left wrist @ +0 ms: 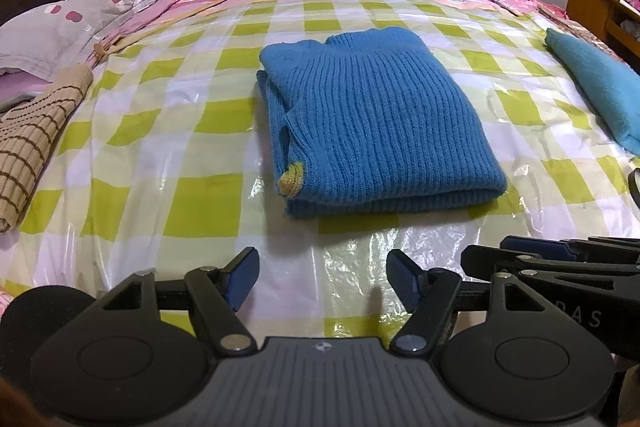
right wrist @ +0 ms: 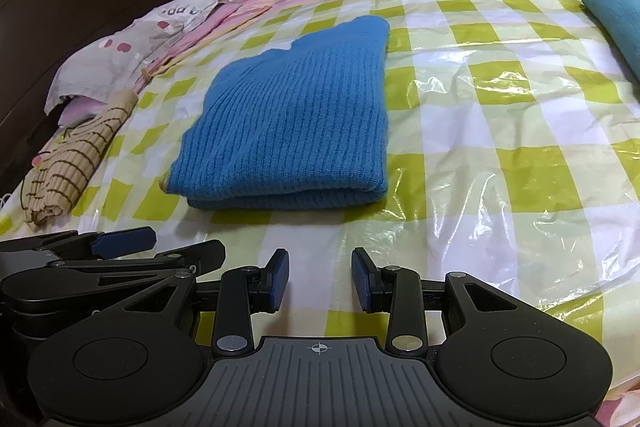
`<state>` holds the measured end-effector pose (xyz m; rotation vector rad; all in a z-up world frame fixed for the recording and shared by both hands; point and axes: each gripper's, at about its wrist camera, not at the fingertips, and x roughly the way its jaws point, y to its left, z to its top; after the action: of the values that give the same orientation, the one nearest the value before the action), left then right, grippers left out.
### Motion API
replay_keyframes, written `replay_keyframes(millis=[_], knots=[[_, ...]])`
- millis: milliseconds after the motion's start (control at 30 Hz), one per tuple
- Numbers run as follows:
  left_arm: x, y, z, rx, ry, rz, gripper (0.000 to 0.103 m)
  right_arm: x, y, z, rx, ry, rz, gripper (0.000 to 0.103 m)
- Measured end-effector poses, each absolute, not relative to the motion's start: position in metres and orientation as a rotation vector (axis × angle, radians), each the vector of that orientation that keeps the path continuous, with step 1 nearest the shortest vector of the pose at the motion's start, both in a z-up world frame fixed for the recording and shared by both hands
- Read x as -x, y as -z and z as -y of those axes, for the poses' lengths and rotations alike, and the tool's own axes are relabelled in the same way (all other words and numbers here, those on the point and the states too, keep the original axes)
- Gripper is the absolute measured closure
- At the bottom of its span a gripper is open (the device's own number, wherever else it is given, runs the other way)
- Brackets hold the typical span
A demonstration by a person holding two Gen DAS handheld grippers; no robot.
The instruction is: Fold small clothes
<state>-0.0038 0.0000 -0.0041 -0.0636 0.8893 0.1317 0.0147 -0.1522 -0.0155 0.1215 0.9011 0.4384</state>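
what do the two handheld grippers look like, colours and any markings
Both match: black linkage arms with silver pivot pins, round black discs at each side, and a ribbed dark grey centre plate bearing a small crosshair mark. The left gripper and the right gripper each end in ribbed blue pads. Faint letters show on one housing. No cables or sleeves visible.

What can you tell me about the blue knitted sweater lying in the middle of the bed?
The blue sweater is a ribbed knit, folded into a neat, thick rectangle of several layers, its fold edge facing the cameras. A small yellow trim piece peeks out at its near left corner. It lies flat on the green-and-white checked plastic sheet, apart from the other clothes. Neither tool touches it.
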Motion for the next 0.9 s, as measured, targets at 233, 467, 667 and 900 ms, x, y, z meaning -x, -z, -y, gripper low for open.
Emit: replay_keyframes(millis=[233,467,667,900], knots=[[0.0046,0.0025,-0.0013,0.076,-0.126,-0.883,0.025,-0.0148,0.0162,0.1541,-0.130,-0.436,-0.900,0.069],[0.0052,0.0015,0.0018,0.051,-0.140,-0.879,0.026,-0.0144,0.0165,0.1536,-0.130,-0.437,-0.901,0.069],[0.0052,0.0017,0.0026,0.047,-0.139,-0.881,0.026,-0.0140,0.0178,0.1533,-0.131,-0.435,-0.903,0.069],[0.0047,0.0033,0.0011,0.055,-0.139,-0.895,0.026,-0.0144,0.0189,0.1533,-0.129,-0.435,-0.905,0.069]])
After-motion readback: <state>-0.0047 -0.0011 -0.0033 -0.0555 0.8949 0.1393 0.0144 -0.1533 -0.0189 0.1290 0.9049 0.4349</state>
